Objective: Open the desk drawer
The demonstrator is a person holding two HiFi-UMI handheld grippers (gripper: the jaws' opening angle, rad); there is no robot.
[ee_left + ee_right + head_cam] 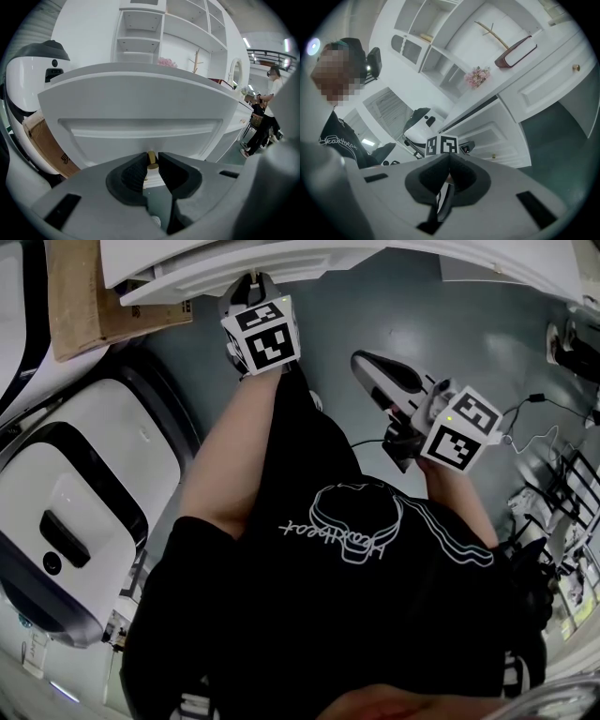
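The white desk drawer [140,112] fills the left gripper view, its recessed front panel facing me. A small brass knob [152,158] sits between the dark pads of my left gripper [152,161], which is shut on it. In the head view the left gripper [253,282] reaches up to the drawer's edge [187,282] at the top. In the right gripper view the drawer [487,133] stands out from the desk, with a dark gap above it. My right gripper [361,360] hangs over the floor to the right, apart from the desk, its jaws shut [449,161] on nothing.
A cardboard box [80,292] leans left of the drawer. A large white and black machine [66,521] stands at the left. Cables [544,427] and clutter lie on the floor at the right. White shelves [140,42] rise behind the desk. A person [272,93] stands far right.
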